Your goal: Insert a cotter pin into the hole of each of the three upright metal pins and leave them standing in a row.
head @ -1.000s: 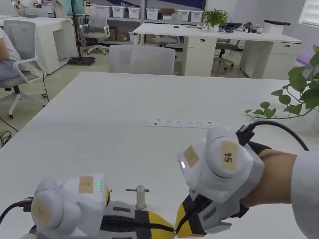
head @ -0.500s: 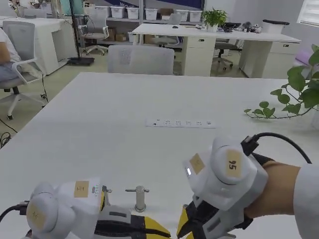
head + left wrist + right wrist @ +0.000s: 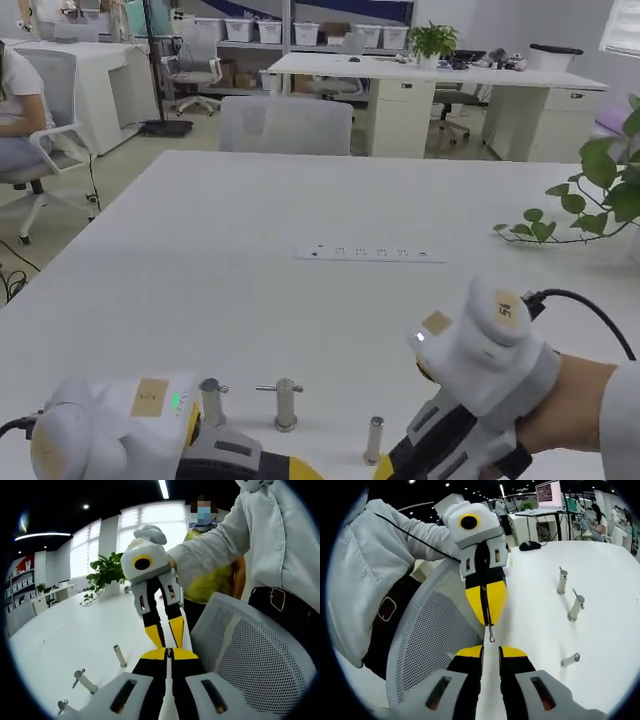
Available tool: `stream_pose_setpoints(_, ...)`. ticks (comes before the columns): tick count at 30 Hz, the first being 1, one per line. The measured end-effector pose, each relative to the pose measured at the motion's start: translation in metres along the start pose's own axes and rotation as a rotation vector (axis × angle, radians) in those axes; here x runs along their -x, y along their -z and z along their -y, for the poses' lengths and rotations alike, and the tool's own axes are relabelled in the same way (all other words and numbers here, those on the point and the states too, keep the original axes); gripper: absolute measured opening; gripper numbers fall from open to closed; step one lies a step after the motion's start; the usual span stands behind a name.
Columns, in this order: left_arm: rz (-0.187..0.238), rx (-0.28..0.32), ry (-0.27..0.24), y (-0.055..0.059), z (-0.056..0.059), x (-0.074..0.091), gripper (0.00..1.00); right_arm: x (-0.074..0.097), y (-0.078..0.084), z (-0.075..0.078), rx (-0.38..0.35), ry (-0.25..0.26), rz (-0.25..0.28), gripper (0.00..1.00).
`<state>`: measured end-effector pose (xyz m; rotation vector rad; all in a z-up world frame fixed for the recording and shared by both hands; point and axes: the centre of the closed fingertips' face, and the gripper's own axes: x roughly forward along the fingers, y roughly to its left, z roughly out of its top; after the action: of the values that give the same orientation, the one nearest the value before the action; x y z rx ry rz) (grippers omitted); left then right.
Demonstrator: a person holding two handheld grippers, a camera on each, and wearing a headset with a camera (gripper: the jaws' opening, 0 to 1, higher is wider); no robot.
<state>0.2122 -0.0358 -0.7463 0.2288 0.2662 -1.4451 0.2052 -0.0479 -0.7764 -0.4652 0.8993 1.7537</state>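
Note:
Three upright metal pins stand in a row near the table's front edge. The left pin point(image 3: 210, 401) and the middle pin point(image 3: 286, 403) each carry a cotter pin through the top. The right pin point(image 3: 374, 439) is bare. My left gripper point(image 3: 487, 621) is shut on a thin cotter pin point(image 3: 491, 633) that points at my right gripper point(image 3: 490, 652). The right gripper's jaws stand slightly apart, with the pin's looped end just in front of the gap. Both grippers hover low at the front, tip to tip, left gripper point(image 3: 298, 468) and right gripper point(image 3: 386, 468).
A white power strip point(image 3: 368, 253) lies mid-table on the white table point(image 3: 300, 200). A leafy plant point(image 3: 590, 190) trails over the right edge. A grey mesh chair point(image 3: 250, 650) is close behind the grippers, and a person stands beside it.
My right gripper has drawn back to the right and lower, which uncovers the bare third pin. The left gripper has sunk toward the lower left. The head camera has shifted a little.

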Motion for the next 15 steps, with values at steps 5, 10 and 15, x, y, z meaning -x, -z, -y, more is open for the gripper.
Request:
stream_pose_setpoints(5, 0.000, -0.024, 0.039, -0.004, 0.010, -0.003, 0.00, 0.001, -0.004, -0.007, -0.004, -0.071, 0.016, 0.13)
stream_pose_setpoints(10, 0.006, -0.047, 0.069, -0.010, 0.015, -0.005, 0.00, 0.004, -0.011, -0.019, -0.006, -0.161, 0.031, 0.12)
stream_pose_setpoints(15, 0.013, -0.061, 0.089, -0.013, 0.020, -0.005, 0.00, 0.006, -0.013, -0.029, -0.016, -0.228, 0.031, 0.11)
